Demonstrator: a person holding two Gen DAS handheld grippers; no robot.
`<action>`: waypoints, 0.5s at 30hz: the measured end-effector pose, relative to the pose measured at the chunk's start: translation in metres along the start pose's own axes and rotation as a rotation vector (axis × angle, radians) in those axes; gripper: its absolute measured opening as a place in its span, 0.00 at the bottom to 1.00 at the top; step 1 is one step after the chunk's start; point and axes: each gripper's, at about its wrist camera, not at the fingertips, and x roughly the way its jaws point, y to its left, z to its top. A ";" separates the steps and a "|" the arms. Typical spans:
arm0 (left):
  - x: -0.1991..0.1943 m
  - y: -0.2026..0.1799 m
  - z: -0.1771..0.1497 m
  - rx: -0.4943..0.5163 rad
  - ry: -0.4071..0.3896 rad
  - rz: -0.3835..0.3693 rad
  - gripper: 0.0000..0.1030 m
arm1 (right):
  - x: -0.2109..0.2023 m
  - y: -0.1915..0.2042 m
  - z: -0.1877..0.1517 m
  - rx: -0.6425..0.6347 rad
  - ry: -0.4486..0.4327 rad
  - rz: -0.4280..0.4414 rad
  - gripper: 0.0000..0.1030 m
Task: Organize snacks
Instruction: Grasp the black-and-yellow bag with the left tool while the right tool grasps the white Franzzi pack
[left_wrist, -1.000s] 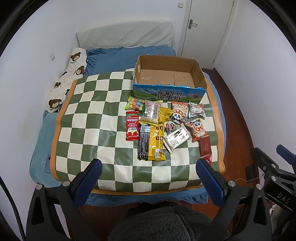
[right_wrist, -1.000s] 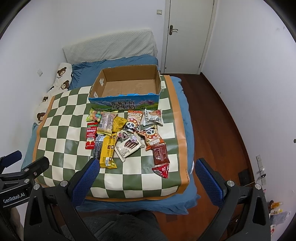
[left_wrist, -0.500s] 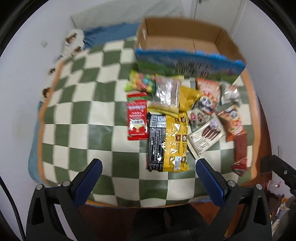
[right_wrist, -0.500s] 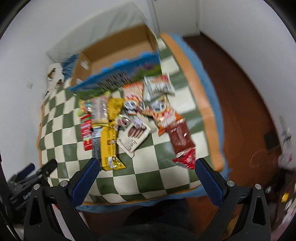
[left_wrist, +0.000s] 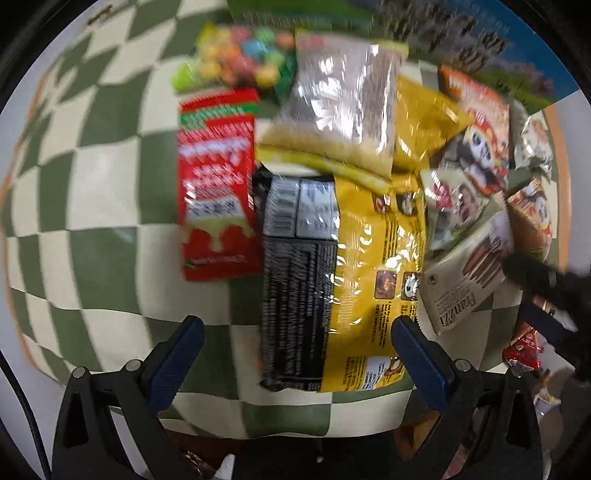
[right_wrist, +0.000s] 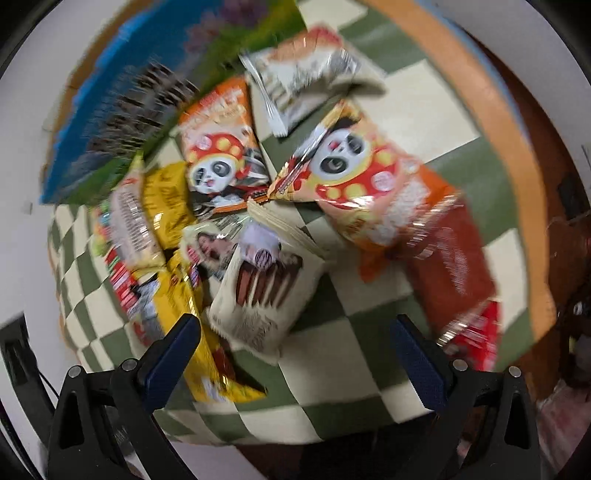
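With both grippers' jaws wide and empty, I judge the yellow packet (left_wrist: 373, 273), beside the black packet (left_wrist: 295, 280), light, crinkly, slippery; grip its near edge.

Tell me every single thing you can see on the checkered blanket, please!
Checkered blanket: one, green and cream, orange edge, under all the snacks.
Box: one, blue and green printed side, at the far end.
Candy bag: one, many colours, far left of the pile.
Red packet: one, left of the pile.
Black packet: one, beside the red packet.
Yellow bag: one, right of the black packet.
Clear bag: one, pale contents, overlapping the yellow bag's far end.
Franzzi wafer pack: one, cream with brown wafers, middle.
Panda packets: two, orange and red, near the box.
Dark red packet: one, right side.
Left gripper: one, blue pads, open, above the black packet.
Right gripper: one, blue pads, open, near the wafer pack.
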 end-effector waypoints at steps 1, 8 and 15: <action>0.003 0.000 0.000 0.003 0.002 0.001 1.00 | 0.009 0.003 0.004 0.023 0.014 0.007 0.99; 0.015 -0.001 -0.007 0.033 -0.004 0.017 1.00 | 0.059 0.026 0.019 0.046 0.096 -0.055 0.72; 0.019 0.014 -0.013 0.061 0.034 -0.072 1.00 | 0.064 0.051 0.002 -0.296 0.126 -0.255 0.68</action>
